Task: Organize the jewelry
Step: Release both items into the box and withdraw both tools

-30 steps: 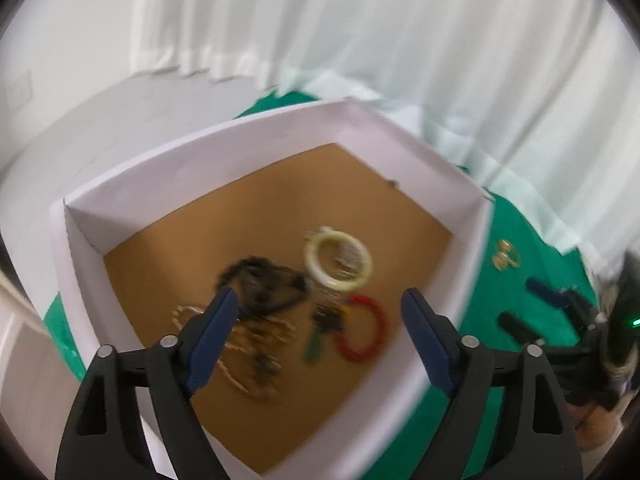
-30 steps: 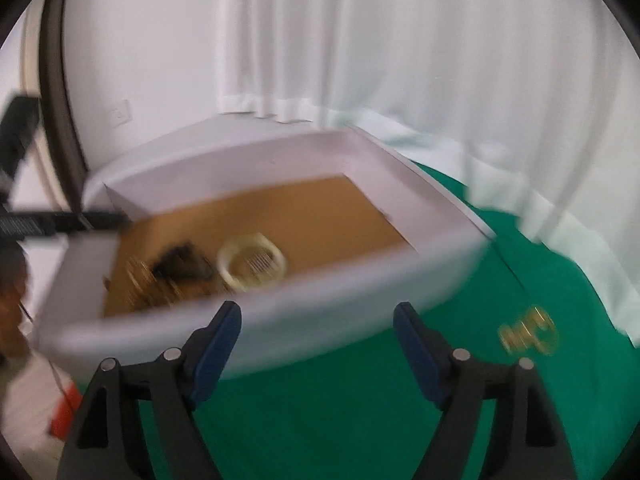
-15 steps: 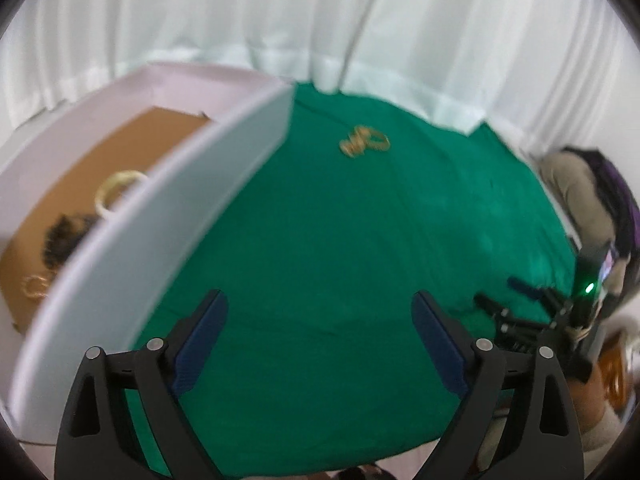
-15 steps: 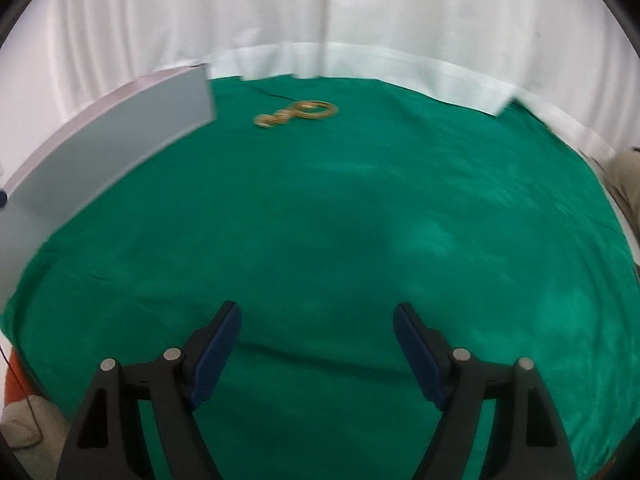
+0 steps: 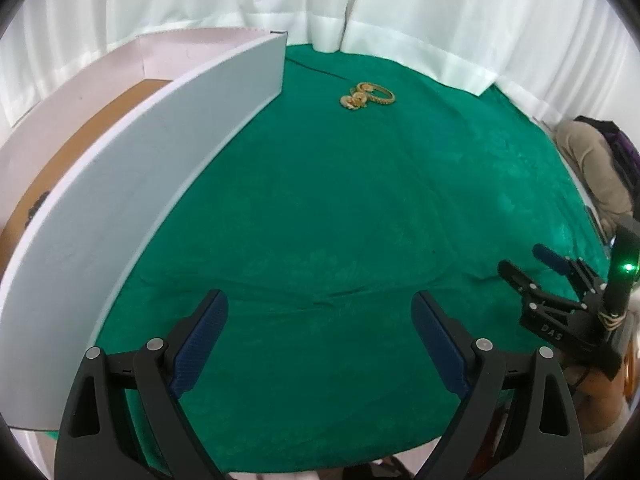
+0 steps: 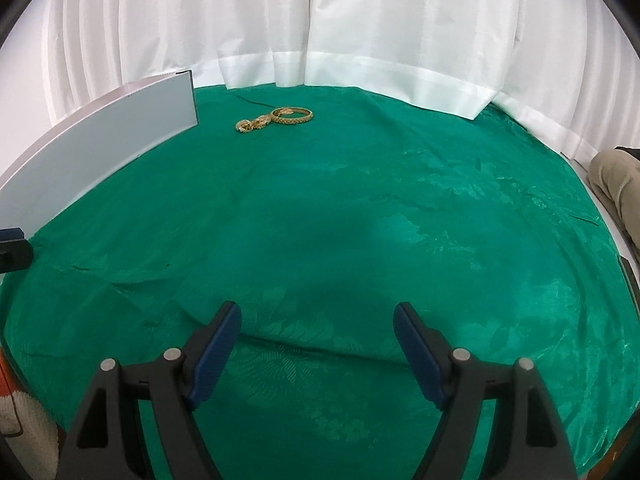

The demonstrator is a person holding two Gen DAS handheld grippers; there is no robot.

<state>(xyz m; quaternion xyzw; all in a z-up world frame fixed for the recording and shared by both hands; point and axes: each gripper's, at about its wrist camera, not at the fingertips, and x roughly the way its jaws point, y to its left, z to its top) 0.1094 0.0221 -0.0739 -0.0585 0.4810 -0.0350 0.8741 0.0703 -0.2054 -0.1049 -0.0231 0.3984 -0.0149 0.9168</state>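
A gold bangle (image 5: 378, 93) and a small gold piece (image 5: 353, 101) beside it lie on the green cloth near its far edge; they also show in the right wrist view, bangle (image 6: 293, 115) and small piece (image 6: 250, 124). A white box (image 5: 132, 184) with a brown floor stands at the left; a bit of dark jewelry (image 5: 37, 205) shows inside. My left gripper (image 5: 318, 340) is open and empty above the near cloth. My right gripper (image 6: 317, 346) is open and empty, also near the front, and shows in the left wrist view (image 5: 532, 266).
The green cloth (image 6: 360, 208) covers a round table. White curtains (image 6: 320, 20) hang behind it. The box wall (image 6: 92, 140) runs along the left. A tan object (image 6: 616, 176) lies off the right edge.
Both views swung right, from over the box to the green cloth. The box now sits at the left and the gold bangle is in view ahead. Both grippers stayed open.
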